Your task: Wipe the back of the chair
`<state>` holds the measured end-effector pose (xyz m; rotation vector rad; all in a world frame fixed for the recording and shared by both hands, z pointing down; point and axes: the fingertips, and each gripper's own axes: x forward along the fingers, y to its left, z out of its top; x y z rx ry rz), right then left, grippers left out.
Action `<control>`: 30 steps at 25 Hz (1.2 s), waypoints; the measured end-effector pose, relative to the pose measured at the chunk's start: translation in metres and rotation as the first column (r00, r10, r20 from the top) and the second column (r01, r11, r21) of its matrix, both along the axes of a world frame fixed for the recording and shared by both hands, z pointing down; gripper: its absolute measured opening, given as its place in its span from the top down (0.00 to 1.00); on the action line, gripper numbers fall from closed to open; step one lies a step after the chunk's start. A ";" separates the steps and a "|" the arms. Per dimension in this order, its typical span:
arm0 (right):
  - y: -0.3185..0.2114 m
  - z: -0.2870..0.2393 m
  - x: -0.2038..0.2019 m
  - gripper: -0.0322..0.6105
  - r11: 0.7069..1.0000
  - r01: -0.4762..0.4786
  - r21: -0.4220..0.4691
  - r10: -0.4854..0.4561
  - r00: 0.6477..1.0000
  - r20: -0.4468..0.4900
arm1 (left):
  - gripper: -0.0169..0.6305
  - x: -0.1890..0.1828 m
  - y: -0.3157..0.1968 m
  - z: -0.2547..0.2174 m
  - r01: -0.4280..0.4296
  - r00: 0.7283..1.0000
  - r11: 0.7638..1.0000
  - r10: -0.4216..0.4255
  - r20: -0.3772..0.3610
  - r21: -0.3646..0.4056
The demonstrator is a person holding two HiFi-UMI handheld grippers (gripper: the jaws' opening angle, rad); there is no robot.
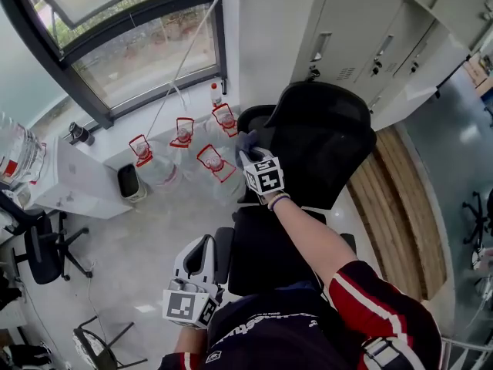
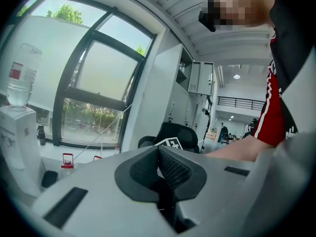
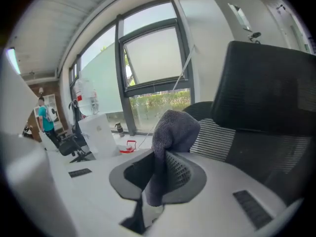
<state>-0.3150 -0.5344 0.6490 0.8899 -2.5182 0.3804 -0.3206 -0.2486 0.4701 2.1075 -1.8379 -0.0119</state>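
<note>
A black mesh office chair stands in front of me, its backrest (image 1: 327, 133) beyond the seat (image 1: 266, 249). My right gripper (image 1: 250, 151) reaches to the backrest's left edge and is shut on a grey-blue cloth (image 1: 246, 140). In the right gripper view the cloth (image 3: 174, 128) bunches above the jaws, with the backrest (image 3: 269, 95) close on the right; I cannot tell if they touch. My left gripper (image 1: 200, 247) hangs low beside the seat, jaws pressed together on nothing. The left gripper view shows the gripper (image 2: 159, 166) pointed at the chair (image 2: 178, 134).
Several water jugs with red caps (image 1: 212, 160) stand on the floor left of the chair. A white water dispenser (image 1: 73, 179) and a window are further left. Grey lockers (image 1: 370, 37) and a wooden platform (image 1: 400, 206) lie to the right. Another chair (image 1: 46, 253) is at far left.
</note>
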 end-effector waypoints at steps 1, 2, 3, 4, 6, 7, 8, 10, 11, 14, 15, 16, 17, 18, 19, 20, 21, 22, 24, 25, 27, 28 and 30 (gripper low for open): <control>0.004 -0.001 0.013 0.85 1.000 -0.014 -0.003 0.014 1.000 0.005 | 0.94 0.006 -0.004 -0.001 -0.018 1.000 1.000 0.018 -0.002 0.008; 0.008 -0.002 0.027 0.85 1.000 -0.028 -0.005 0.028 1.000 0.007 | 0.94 0.013 -0.008 -0.003 -0.037 0.999 0.999 0.037 -0.005 0.015; 0.013 -0.003 0.042 0.85 0.999 -0.039 -0.007 0.039 0.999 0.008 | 0.94 0.022 -0.012 -0.004 -0.055 0.998 0.998 0.055 -0.007 0.022; 0.017 -0.003 0.057 0.85 0.999 -0.052 -0.009 0.052 0.999 0.010 | 0.94 0.031 -0.017 -0.006 -0.075 0.997 0.997 0.075 -0.008 0.028; 0.023 -0.002 0.094 0.85 0.996 -0.091 -0.013 0.091 0.996 0.009 | 0.94 0.052 -0.026 -0.008 -0.126 0.992 0.991 0.127 -0.006 0.039; 0.025 0.000 0.116 0.85 0.993 -0.119 -0.012 0.119 0.993 0.004 | 0.94 0.064 -0.031 -0.009 -0.159 0.987 0.986 0.159 -0.006 0.044; 0.026 0.002 0.140 0.85 0.988 -0.151 -0.010 0.151 0.989 -0.003 | 0.94 0.076 -0.036 -0.009 -0.193 0.981 0.980 0.193 -0.006 0.048; 0.027 0.006 0.188 0.85 0.976 -0.217 -0.010 0.217 0.976 -0.017 | 0.94 0.100 -0.043 -0.009 -0.251 0.968 0.967 0.251 -0.006 0.054; 0.027 0.009 0.212 0.85 0.968 -0.250 -0.010 0.249 0.968 -0.024 | 0.94 0.112 -0.046 -0.009 -0.274 0.961 0.960 0.275 -0.006 0.056; 0.027 0.020 0.288 0.85 0.937 -0.350 -0.012 0.349 0.936 -0.051 | 0.94 0.146 -0.051 -0.007 -0.332 0.943 0.942 0.333 -0.005 0.054; 0.027 0.024 0.314 0.85 0.923 -0.384 -0.015 0.382 0.922 -0.063 | 0.94 0.157 -0.052 -0.006 -0.346 0.938 0.937 0.347 -0.006 0.051; 0.027 0.029 0.338 0.85 0.909 -0.416 -0.017 0.414 0.907 -0.075 | 0.94 0.167 -0.053 -0.005 -0.359 0.933 0.932 0.359 -0.007 0.048; 0.026 0.033 0.362 0.85 0.895 -0.445 -0.017 0.442 0.893 -0.087 | 0.94 0.177 -0.054 -0.005 -0.369 0.929 0.928 0.370 -0.008 0.046; 0.025 0.037 0.383 0.85 0.882 -0.472 -0.015 0.468 0.878 -0.099 | 0.94 0.185 -0.055 -0.004 -0.379 0.925 0.924 0.379 -0.006 0.044; 0.024 0.041 0.404 0.85 0.868 -0.497 -0.012 0.493 0.863 -0.111 | 0.94 0.192 -0.056 -0.005 -0.387 0.922 0.921 0.388 -0.002 0.042; 0.021 0.046 0.424 0.85 0.853 -0.522 -0.009 0.517 0.847 -0.123 | 0.94 0.199 -0.057 -0.005 -0.395 0.919 0.918 0.395 0.003 0.039; 0.019 0.050 0.443 0.85 0.837 -0.548 -0.006 0.542 0.830 -0.135 | 0.94 0.205 -0.057 -0.004 -0.399 0.917 0.916 0.399 0.007 0.036; 0.015 0.054 0.461 0.85 0.820 -0.572 -0.003 0.566 0.812 -0.145 | 0.94 0.210 -0.058 -0.004 -0.401 0.916 0.916 0.401 0.009 0.031; 0.006 0.063 0.488 0.85 0.792 -0.610 0.005 0.603 0.781 -0.165 | 0.94 0.215 -0.059 -0.003 -0.396 0.918 0.918 0.396 0.015 0.019; 0.000 0.067 0.497 0.85 0.784 -0.620 0.010 0.612 0.771 -0.176 | 0.94 0.215 -0.059 -0.002 -0.392 0.920 0.920 0.391 0.018 0.011; -0.013 0.074 0.507 0.85 0.780 -0.625 0.019 0.617 0.764 -0.191 | 0.94 0.213 -0.060 0.002 -0.379 0.925 0.925 0.379 0.027 -0.008; -0.021 0.078 0.509 0.85 0.780 -0.625 0.023 0.617 0.762 -0.196 | 0.94 0.211 -0.061 0.005 -0.372 0.928 0.928 0.372 0.032 -0.019; -0.034 0.085 0.508 0.85 0.780 -0.625 0.026 0.616 0.761 -0.202 | 0.94 0.206 -0.062 0.009 -0.352 0.935 0.935 0.353 0.039 -0.038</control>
